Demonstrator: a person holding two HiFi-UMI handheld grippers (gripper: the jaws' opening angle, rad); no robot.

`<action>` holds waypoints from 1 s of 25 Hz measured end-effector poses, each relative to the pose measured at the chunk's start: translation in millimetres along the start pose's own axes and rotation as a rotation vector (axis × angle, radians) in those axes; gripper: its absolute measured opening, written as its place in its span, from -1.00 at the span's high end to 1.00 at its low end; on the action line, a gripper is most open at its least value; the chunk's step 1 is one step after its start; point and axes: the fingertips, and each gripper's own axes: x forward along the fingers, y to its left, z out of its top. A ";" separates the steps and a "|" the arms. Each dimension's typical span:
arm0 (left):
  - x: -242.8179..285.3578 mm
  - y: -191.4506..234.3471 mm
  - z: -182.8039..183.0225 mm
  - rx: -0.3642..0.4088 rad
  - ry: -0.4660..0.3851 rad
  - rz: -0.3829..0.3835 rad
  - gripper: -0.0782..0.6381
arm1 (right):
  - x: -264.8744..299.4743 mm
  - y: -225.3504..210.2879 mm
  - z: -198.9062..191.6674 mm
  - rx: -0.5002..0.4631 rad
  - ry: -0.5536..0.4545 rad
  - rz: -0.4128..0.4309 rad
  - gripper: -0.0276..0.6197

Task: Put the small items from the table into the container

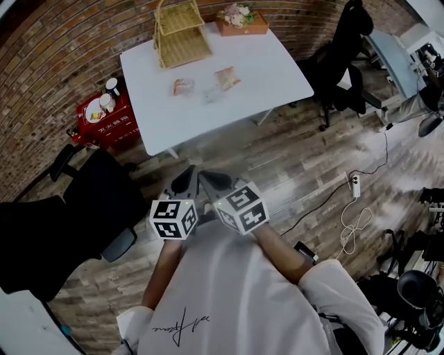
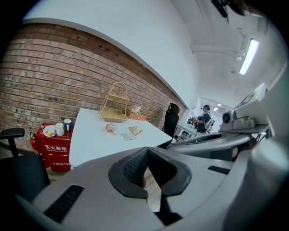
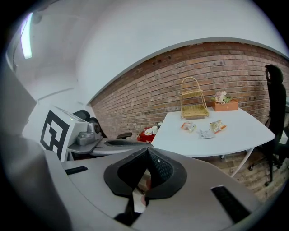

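Observation:
Three small packets lie on the white table (image 1: pixel 277 76): an orange-and-white one (image 1: pixel 183 86), a clear one (image 1: pixel 210 90) and an orange one (image 1: pixel 227 76). Behind them stands a tiered wicker basket rack (image 1: pixel 180 31). Both grippers hang over the wooden floor, well short of the table's near edge, side by side in front of my chest. My left gripper (image 1: pixel 184 177) and right gripper (image 1: pixel 214 180) point toward the table. In each gripper view the pads meet at the tip with nothing between them: left gripper (image 2: pixel 146 151), right gripper (image 3: pixel 148 151). The packets (image 2: pixel 111 128) (image 3: pixel 187 127) lie far ahead.
A box of flowers (image 1: pixel 241 21) sits at the table's back edge. A red box with cups (image 1: pixel 105 118) stands left of the table. A black office chair (image 1: pixel 83 208) is at my left, another (image 1: pixel 340 62) right of the table. A power strip with cable (image 1: pixel 355 186) lies on the floor.

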 end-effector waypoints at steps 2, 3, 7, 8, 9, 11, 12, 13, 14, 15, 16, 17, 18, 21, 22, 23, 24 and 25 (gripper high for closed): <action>-1.7 -1.0 -0.2 0.004 -0.007 -0.002 0.76 | -2.0 0.6 0.6 -0.006 -0.005 -0.001 0.85; -2.8 -1.2 0.8 0.008 -0.012 -0.006 0.76 | -2.5 0.7 0.9 -0.008 -0.007 -0.003 0.85; -7.5 -3.3 8.7 0.035 -0.042 -0.017 0.76 | -4.0 1.2 0.9 0.020 -0.010 -0.005 0.85; -7.3 -4.0 11.0 0.049 -0.049 -0.018 0.76 | -3.9 1.3 2.0 0.033 -0.013 0.001 0.85; -6.5 -4.4 12.4 0.062 -0.052 -0.020 0.76 | -3.4 1.1 3.4 0.041 -0.017 0.005 0.85; -4.2 -5.1 11.9 0.076 -0.048 -0.024 0.76 | -2.3 -1.2 5.3 0.043 -0.023 0.004 0.85; -2.9 -5.6 11.4 0.086 -0.044 -0.023 0.76 | -2.3 -3.4 5.9 0.042 -0.025 0.000 0.85; -1.7 -6.0 11.4 0.101 -0.040 -0.020 0.76 | -2.4 -6.2 6.6 0.045 -0.026 -0.004 0.85; -0.4 -6.5 12.3 0.122 -0.037 -0.016 0.76 | -2.6 -9.2 7.4 0.054 -0.027 -0.007 0.85; 1.2 -7.0 14.0 0.143 -0.034 -0.011 0.76 | -2.8 -12.2 8.3 0.070 -0.027 -0.007 0.85; 2.7 -7.7 16.4 0.159 -0.034 -0.008 0.76 | -3.0 -15.1 9.6 0.088 -0.029 -0.006 0.85; 4.1 -8.5 19.3 0.166 -0.035 -0.008 0.76 | -3.2 -17.8 11.1 0.102 -0.031 -0.006 0.85; 5.4 -9.1 22.4 0.167 -0.039 -0.008 0.76 | -3.1 -20.6 12.8 0.109 -0.033 -0.009 0.85; 10.9 -6.8 30.9 0.190 -0.053 0.015 0.76 | -1.4 -29.2 18.1 0.113 -0.038 -0.018 0.85; 13.5 -4.8 33.2 0.219 -0.058 0.037 0.76 | -0.6 -32.7 19.4 0.115 -0.040 -0.020 0.85; 16.7 -3.1 34.9 0.251 -0.059 0.057 0.76 | 0.0 -36.6 20.2 0.117 -0.041 -0.024 0.85; 20.1 -2.0 35.7 0.273 -0.058 0.069 0.76 | 0.4 -40.8 20.7 0.120 -0.042 -0.028 0.85; 23.5 -1.5 36.0 0.278 -0.054 0.070 0.76 | 0.7 -44.9 21.1 0.125 -0.043 -0.032 0.85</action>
